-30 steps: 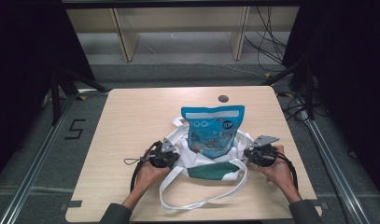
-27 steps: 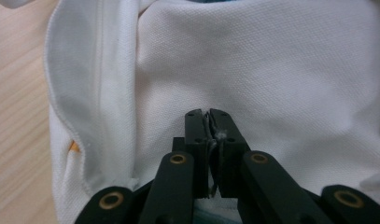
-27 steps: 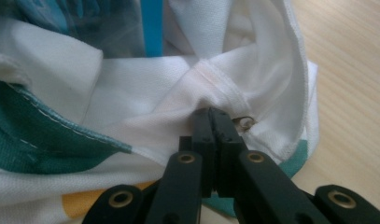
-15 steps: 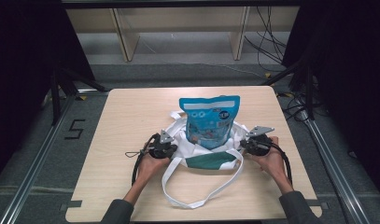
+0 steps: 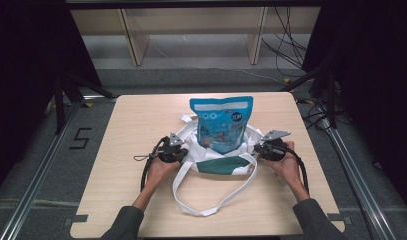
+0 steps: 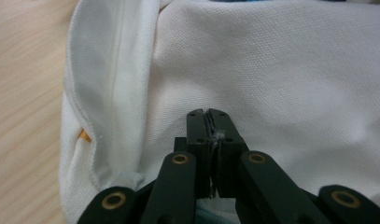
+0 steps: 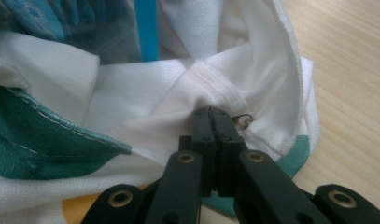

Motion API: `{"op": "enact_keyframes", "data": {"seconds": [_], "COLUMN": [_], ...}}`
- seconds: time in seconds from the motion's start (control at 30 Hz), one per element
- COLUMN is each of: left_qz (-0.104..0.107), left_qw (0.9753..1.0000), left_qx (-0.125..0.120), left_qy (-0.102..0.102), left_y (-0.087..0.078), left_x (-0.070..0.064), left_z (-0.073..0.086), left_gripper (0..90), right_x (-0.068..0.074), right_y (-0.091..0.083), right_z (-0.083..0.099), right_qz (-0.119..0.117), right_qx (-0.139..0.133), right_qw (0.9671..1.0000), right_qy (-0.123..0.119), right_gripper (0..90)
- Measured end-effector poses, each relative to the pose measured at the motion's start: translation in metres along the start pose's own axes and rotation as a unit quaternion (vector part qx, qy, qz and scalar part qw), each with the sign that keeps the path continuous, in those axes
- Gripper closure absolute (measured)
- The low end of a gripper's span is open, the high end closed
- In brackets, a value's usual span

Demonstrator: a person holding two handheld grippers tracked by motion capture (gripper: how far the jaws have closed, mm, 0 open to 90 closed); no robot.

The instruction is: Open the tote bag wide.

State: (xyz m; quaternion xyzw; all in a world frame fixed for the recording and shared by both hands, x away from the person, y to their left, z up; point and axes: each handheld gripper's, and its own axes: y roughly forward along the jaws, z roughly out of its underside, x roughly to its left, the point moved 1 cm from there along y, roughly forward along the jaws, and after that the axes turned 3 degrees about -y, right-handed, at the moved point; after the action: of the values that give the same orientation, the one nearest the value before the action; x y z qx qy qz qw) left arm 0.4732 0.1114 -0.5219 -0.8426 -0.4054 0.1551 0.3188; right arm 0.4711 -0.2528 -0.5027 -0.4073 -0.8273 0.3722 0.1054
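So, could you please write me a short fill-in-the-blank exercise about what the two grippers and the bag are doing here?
1. The blue snack pouch stands inside the ____ cloth bag.
2. The left gripper has its jaws ____ on the bag's fabric.
3. The right gripper pinches the bag beside a small metal ____.
4. The bag's long handle lies in a loop on the ____, toward the person.

Missing words: white; shut; ring; table
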Motion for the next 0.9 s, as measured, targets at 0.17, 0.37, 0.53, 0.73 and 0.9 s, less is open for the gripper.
{"op": "enact_keyframes", "data": {"seconds": [0.17,0.37,0.53,0.73,0.9], "left_qz": [-0.006,-0.007,0.000,0.005,0.014], "left_qw": [1.0000,1.0000,0.9999,0.9997,0.9992], "left_qx": [0.004,-0.003,-0.011,-0.022,-0.034], "left_qy": [0.001,-0.002,-0.009,-0.005,-0.015], "left_y": [0.002,0.004,0.003,-0.005,-0.016], "left_x": [0.006,0.009,0.009,0.008,0.009], "left_z": [-0.003,-0.003,-0.004,-0.007,-0.011], "left_gripper": [86.6,86.2,82.4,78.4,73.7], "right_x": [-0.002,-0.003,-0.006,-0.008,-0.010], "right_y": [0.005,0.008,0.008,-0.001,-0.013], "right_z": [-0.004,-0.006,-0.005,-0.010,-0.013], "right_qz": [0.001,0.001,0.000,-0.009,-0.013], "right_qx": [0.002,-0.004,-0.022,-0.037,-0.054], "right_qw": [1.0000,1.0000,0.9997,0.9993,0.9984], "right_qy": [-0.002,-0.006,-0.007,0.006,0.006], "right_gripper": [89.5,89.0,87.7,83.6,80.6]}}
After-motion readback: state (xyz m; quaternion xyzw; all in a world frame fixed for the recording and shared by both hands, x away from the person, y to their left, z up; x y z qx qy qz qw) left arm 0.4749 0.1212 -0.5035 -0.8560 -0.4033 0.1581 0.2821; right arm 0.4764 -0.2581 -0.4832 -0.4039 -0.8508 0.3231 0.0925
